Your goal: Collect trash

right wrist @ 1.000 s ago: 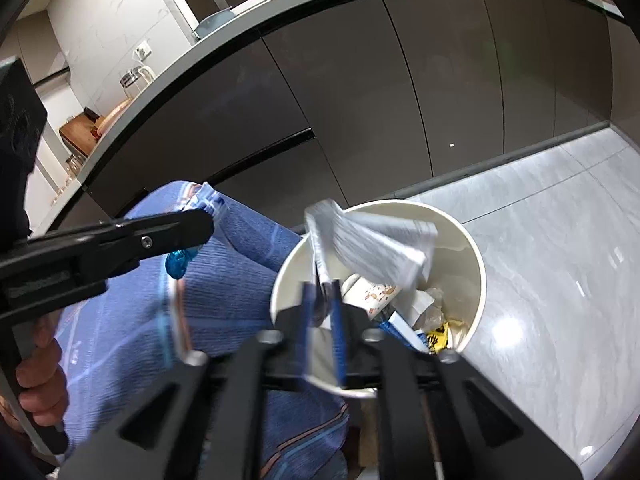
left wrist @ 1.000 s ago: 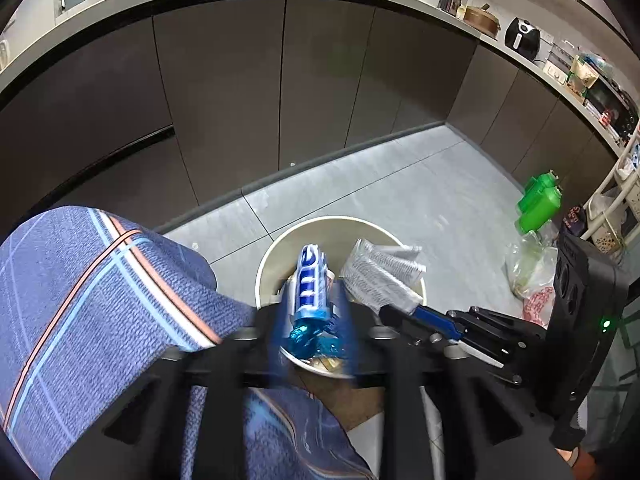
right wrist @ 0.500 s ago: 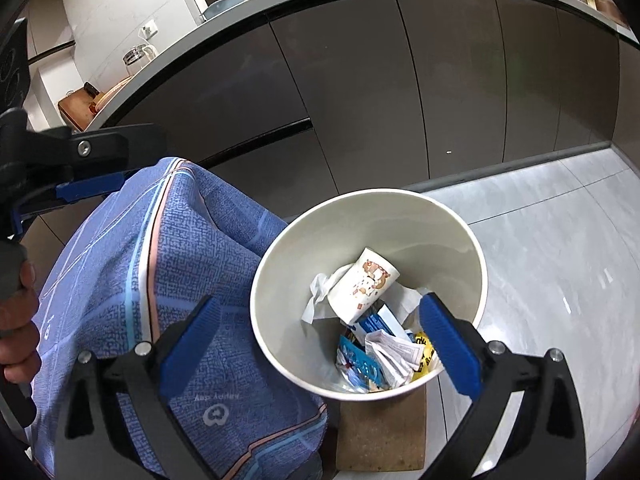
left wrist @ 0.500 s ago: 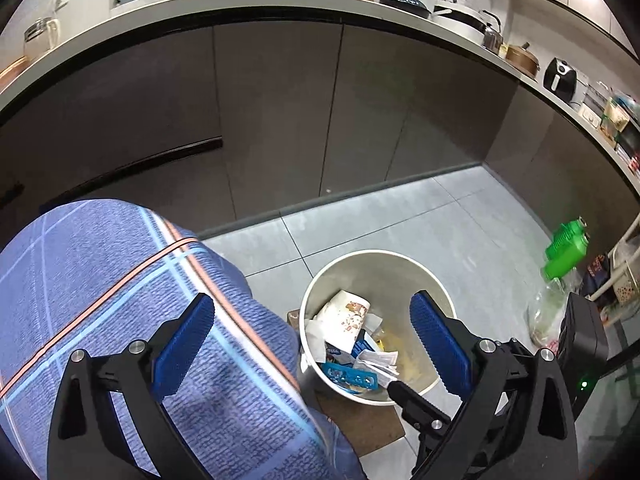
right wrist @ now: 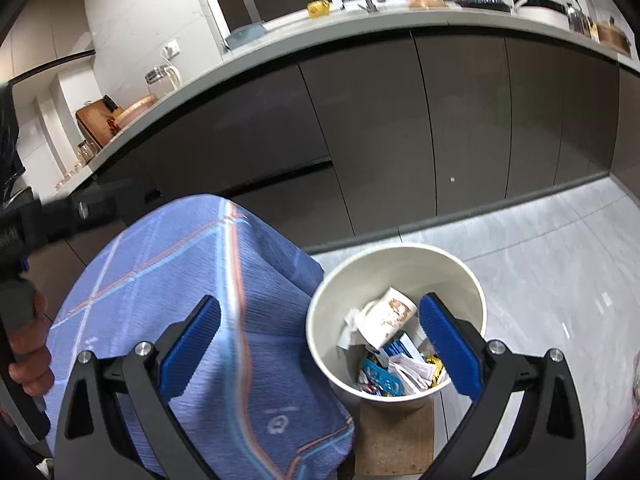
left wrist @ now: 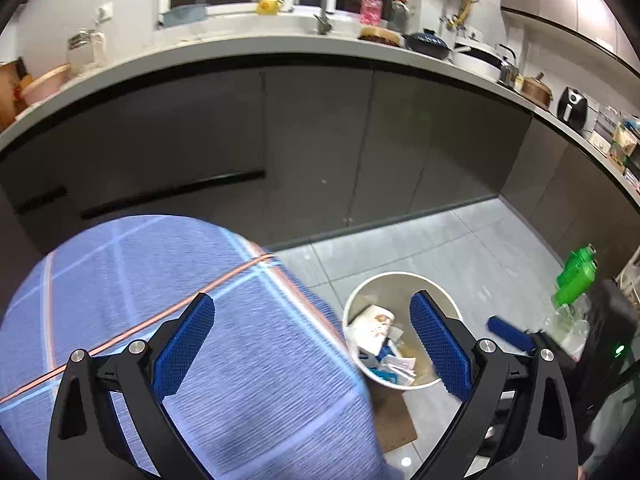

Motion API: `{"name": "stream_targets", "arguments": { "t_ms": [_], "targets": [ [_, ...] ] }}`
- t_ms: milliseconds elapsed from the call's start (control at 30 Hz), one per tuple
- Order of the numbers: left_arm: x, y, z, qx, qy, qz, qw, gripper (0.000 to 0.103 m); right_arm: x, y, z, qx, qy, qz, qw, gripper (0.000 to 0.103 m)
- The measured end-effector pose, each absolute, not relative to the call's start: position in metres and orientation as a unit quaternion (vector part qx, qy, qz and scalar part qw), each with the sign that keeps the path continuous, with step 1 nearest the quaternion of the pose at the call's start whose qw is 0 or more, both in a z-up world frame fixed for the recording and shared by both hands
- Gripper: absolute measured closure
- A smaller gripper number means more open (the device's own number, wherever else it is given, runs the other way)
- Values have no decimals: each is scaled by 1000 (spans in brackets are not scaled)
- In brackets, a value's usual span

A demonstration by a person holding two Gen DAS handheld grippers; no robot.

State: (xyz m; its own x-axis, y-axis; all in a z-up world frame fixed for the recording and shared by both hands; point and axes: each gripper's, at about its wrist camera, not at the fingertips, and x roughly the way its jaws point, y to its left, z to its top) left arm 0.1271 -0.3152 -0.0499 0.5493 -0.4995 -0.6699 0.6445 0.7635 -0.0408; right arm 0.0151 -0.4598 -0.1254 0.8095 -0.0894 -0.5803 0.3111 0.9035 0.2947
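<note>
A white round trash bin (left wrist: pixel 362 298) (right wrist: pixel 320 344) stands on the grey tile floor beside a blue checked cloth. Inside it lie a paper cup (left wrist: pixel 374 322) (right wrist: pixel 390 316), a blue wrapper (right wrist: pixel 382 380) and crumpled white paper (right wrist: pixel 412 370). My left gripper (left wrist: pixel 312 346) is open and empty, held above the cloth and the bin's left side. My right gripper (right wrist: pixel 320 350) is open and empty above the bin's left rim. The right gripper's blue fingertip (left wrist: pixel 508 334) shows in the left wrist view.
The blue checked cloth (left wrist: pixel 160 300) (right wrist: pixel 192 280) covers a surface at the left. Dark cabinets (left wrist: pixel 320 148) under a white counter (left wrist: pixel 240 46) stand behind. A green bottle (left wrist: pixel 574 276) and bags stand at the right. A brown board (right wrist: pixel 394 436) lies under the bin.
Both grippers opened and dropped the blue wrapper and the white paper into the bin. Both then rose and pulled back from the bin.
</note>
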Motion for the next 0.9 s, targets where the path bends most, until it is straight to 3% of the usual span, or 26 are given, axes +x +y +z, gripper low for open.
{"name": "stream_targets", "arguments": {
  "t_ms": [433, 900],
  "targets": [
    [75, -173, -19, 76, 330, -217, 916, 9, -21, -347, -42, 96, 254, -129, 954, 3],
    [10, -83, -7, 73, 323, -150, 932, 8, -57, -259, -27, 80, 268, -154, 948, 3]
  ]
}}
